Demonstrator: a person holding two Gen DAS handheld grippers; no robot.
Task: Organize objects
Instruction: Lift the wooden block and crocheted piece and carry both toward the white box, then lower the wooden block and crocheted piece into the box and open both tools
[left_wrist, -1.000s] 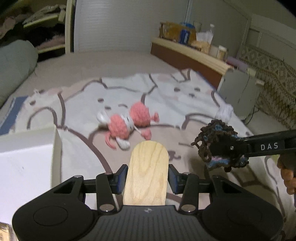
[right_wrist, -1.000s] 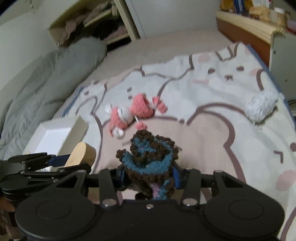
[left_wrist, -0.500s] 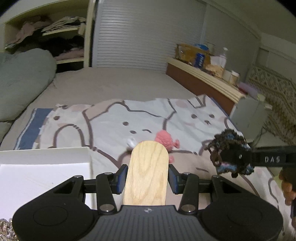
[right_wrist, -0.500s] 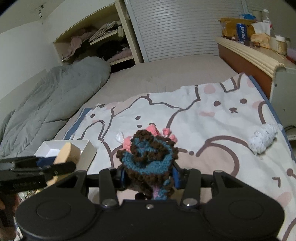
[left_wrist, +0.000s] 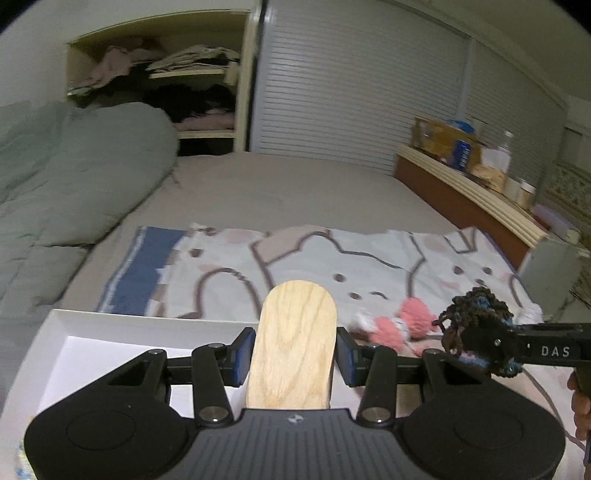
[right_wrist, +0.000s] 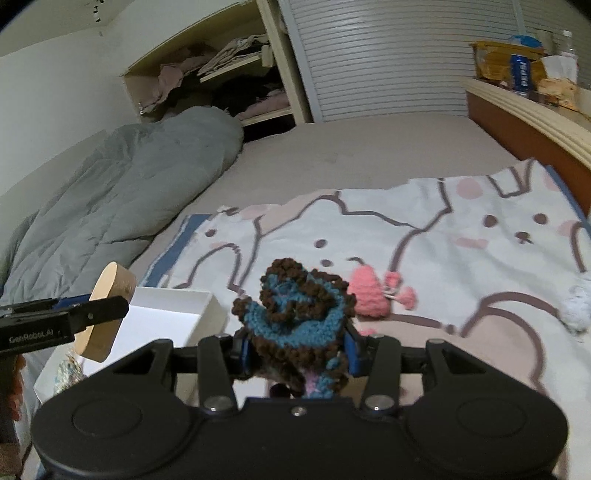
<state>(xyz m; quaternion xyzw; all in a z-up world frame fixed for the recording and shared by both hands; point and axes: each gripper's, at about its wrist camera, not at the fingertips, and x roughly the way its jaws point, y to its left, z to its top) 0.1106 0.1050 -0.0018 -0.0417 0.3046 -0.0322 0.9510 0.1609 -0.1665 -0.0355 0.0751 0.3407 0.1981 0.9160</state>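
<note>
Wooden disc (left_wrist: 293, 343) apparently above tray rim (left_wrist: 147, 322).

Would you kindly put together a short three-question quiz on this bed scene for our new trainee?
1. True or false: the left gripper holds a rounded wooden block.
2. Multiple choice: what does the right gripper grip? A) a white yarn ball B) a brown and blue crocheted piece C) a soda can
3. Fill in: the pink crocheted toy lies on the ____ blanket, outside the white box.

Key: 1 true; 2 B, the brown and blue crocheted piece; 3 bunny-print.
</note>
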